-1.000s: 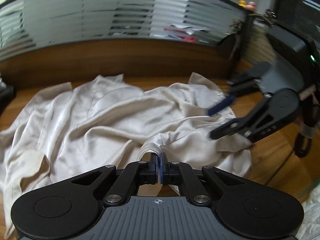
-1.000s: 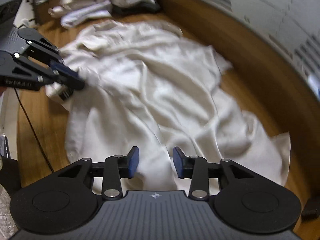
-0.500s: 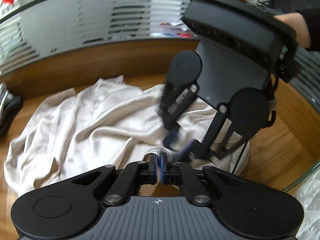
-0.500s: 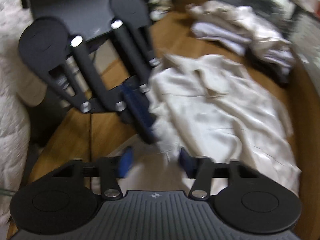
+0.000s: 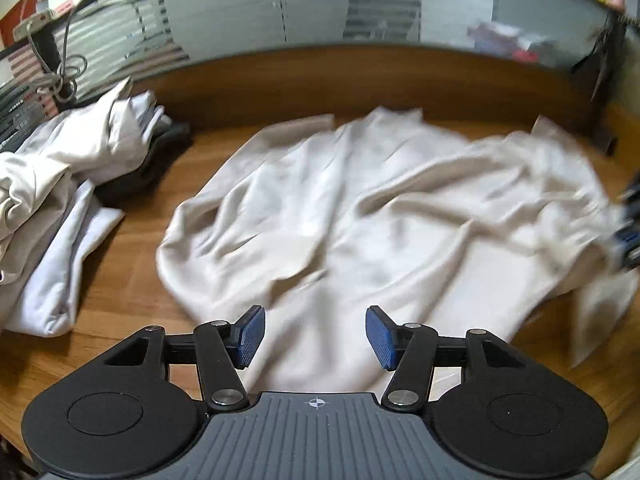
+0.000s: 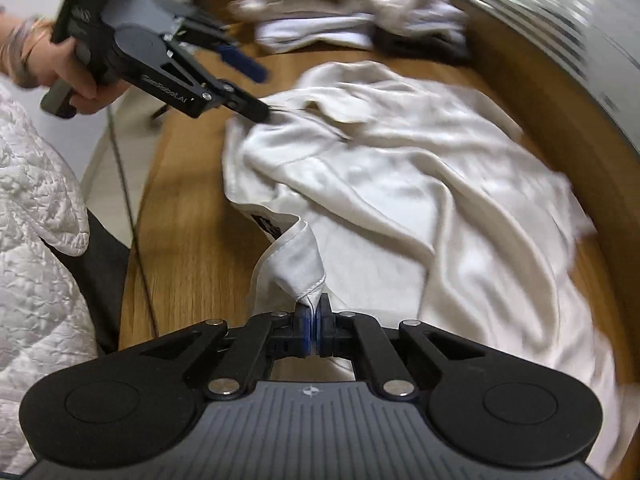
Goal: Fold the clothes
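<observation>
A cream shirt [image 5: 360,216] lies crumpled across the wooden table [image 5: 132,264]. My left gripper [image 5: 315,337] hovers over the shirt's near edge; its jaws are opening, with cloth under the gap but nothing pinched. In the right wrist view a hand [image 6: 80,80] holds that left gripper [image 6: 256,88], and its lower finger sits at the shirt's far corner. My right gripper [image 6: 311,322] is shut on a hemmed edge of the shirt [image 6: 400,184], next to a dark label, and lifts it into a small peak. The right gripper's tip [image 5: 630,232] shows blurred at the left wrist view's right edge.
A pile of white and dark clothes [image 5: 60,184] sits at the table's left end, and shows again as a pile [image 6: 352,4] in the right wrist view. A glass partition with blinds [image 5: 320,4] runs behind the table. A white quilted garment [image 6: 32,240] and a thin cable [image 6: 128,208] lie off the near edge.
My left gripper let go of the shirt fold, opened and swung left. My right gripper closed on the shirt's edge where the left had held it.
</observation>
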